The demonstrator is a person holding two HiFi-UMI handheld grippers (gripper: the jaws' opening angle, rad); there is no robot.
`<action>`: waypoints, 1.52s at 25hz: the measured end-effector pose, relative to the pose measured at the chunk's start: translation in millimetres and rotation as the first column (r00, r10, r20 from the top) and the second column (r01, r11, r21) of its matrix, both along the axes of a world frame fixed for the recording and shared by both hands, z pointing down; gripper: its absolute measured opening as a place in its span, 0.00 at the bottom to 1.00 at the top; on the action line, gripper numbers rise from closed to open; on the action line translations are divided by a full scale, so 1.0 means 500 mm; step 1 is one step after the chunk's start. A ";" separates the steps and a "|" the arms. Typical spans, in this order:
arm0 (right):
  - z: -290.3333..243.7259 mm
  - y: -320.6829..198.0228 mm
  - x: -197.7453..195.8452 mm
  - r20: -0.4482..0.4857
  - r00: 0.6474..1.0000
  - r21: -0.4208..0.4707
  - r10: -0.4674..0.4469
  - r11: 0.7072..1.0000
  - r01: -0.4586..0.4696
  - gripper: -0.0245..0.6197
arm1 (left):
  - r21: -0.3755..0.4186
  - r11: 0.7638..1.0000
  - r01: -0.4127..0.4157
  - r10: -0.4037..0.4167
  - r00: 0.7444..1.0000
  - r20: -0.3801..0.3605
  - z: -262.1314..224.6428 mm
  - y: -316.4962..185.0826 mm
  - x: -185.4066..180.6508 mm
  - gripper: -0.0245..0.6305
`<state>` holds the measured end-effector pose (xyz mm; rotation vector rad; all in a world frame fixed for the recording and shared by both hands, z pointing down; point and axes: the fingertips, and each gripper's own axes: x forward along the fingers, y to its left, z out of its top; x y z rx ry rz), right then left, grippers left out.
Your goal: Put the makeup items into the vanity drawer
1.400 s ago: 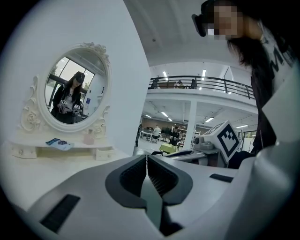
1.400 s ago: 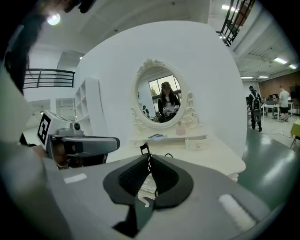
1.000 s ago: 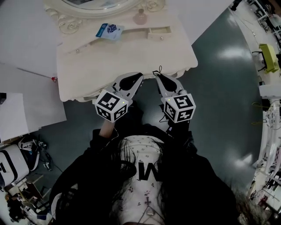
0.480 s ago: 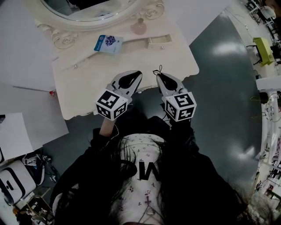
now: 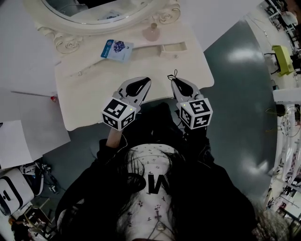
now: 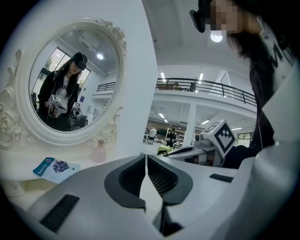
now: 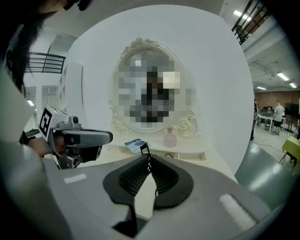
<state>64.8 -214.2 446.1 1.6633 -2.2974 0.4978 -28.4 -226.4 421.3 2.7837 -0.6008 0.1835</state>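
A blue makeup packet [image 5: 116, 49] lies on the cream vanity top [image 5: 94, 94], in front of the oval mirror [image 5: 94, 12]. A pink bottle [image 5: 151, 32] stands at the mirror's base, right of the packet. A small drawer [image 5: 172, 47] stands pulled open just right of centre. My left gripper [image 5: 144, 81] hovers over the vanity's front edge, shut and empty. Beside it, my right gripper [image 5: 173, 80] is shut, with a thin black loop poking out at its tips. The packet [image 7: 135, 144], bottle [image 7: 169, 138] and drawer [image 7: 192, 156] lie ahead of the right gripper [image 7: 149, 158]. The left gripper [image 6: 146, 157] faces the packet [image 6: 54, 168] and bottle [image 6: 99, 152].
A second drawer front with small knobs [image 5: 80, 73] runs along the vanity's left side. White sheets [image 5: 23, 136] lie on the dark floor at the left. A yellow-green stool [image 5: 282, 59] stands far right. Cluttered gear sits at the lower left [image 5: 14, 197].
The head view has shifted a little, so the vanity sits slightly lower and further right in frame. Both grippers stay shut, side by side at the vanity's front edge.
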 end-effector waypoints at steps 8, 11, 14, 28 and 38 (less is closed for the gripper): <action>0.025 -0.092 0.063 0.000 0.996 -0.021 -0.087 0.996 0.087 0.09 | -0.018 0.994 0.104 -0.104 0.994 0.025 0.020 -0.072 0.041 0.04; 0.031 -0.130 0.090 0.004 0.991 -0.031 -0.131 0.991 0.131 0.09 | -0.023 0.990 0.142 -0.142 0.989 0.031 0.022 -0.097 0.070 0.04; 0.041 -0.162 0.117 0.015 0.986 -0.043 -0.168 0.985 0.169 0.09 | -0.029 0.985 0.169 -0.168 0.985 0.050 0.028 -0.114 0.101 0.04; 0.165 -0.281 0.200 -0.011 0.932 -0.179 -0.362 0.918 0.354 0.09 | -0.055 0.949 0.312 -0.304 0.945 0.119 0.053 -0.165 0.160 0.04; 0.224 -0.338 0.178 -0.058 0.816 -0.260 -0.576 0.797 0.544 0.09 | -0.056 0.931 0.360 -0.349 0.927 0.139 0.056 -0.177 0.170 0.04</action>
